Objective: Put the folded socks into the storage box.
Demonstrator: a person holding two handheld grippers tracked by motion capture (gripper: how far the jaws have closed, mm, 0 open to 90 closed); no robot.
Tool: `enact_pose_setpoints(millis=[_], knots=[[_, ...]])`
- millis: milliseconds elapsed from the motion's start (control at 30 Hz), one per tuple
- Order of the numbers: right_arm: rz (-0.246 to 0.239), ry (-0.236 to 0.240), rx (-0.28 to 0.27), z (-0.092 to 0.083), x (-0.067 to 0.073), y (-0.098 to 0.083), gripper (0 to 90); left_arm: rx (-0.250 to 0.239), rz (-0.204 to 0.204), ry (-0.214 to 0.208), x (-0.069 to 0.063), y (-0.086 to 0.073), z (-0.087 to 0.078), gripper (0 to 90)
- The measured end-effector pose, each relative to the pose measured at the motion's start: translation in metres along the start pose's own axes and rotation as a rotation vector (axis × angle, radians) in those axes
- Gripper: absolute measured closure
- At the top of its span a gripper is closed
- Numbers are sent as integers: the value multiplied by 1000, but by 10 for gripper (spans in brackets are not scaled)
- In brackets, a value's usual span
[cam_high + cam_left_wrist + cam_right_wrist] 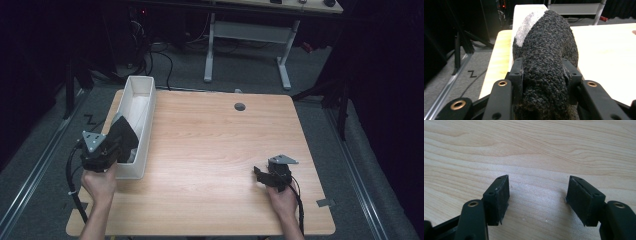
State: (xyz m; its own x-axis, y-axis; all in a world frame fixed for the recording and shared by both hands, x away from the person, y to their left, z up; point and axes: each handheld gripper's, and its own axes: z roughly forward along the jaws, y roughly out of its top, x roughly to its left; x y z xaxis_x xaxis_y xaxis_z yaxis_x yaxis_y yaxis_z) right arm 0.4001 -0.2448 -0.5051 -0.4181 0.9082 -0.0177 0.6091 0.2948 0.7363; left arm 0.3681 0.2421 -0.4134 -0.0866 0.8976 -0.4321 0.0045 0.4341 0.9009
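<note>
High view, sock: dark knitted sock (123, 136) hangs over the near end of the white bin (146, 95), partly inside it.
Left gripper view, grip: left gripper (544, 72) is clamped on the sock (546, 50) from both sides; its grey patch points ahead along the bin.
Key relation: the sock's long axis runs with the bin's length, directly ahead of the gripper, so lowering likely lays it inside.
Right gripper (537, 197): jaws apart, holding nothing, over bare bench (529, 145), well apart from the bin.
Nearer hand: the left.
</note>
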Motion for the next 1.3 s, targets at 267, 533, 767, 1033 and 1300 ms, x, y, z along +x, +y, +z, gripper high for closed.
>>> enact_pose_setpoints(millis=[267, 533, 767, 1033, 1300], knots=[[-1, 0, 0, 0, 0, 0, 347, 15, -86, -23, -1, -5, -12, 607], [0, 0, 0, 0, 0, 0, 347, 60, -235, -29, 7, -4, -20, 610], [-2, 1, -1, 0, 0, 0, 347, 86, -267, -3, 16, -7, -17, 611], [-3, 2, -1, 0, 0, 0, 347, 100, -209, 32, 22, -16, -12, 611], [-5, 3, -1, 0, 0, 0, 347, 113, -147, 54, 23, -27, -8, 611]])
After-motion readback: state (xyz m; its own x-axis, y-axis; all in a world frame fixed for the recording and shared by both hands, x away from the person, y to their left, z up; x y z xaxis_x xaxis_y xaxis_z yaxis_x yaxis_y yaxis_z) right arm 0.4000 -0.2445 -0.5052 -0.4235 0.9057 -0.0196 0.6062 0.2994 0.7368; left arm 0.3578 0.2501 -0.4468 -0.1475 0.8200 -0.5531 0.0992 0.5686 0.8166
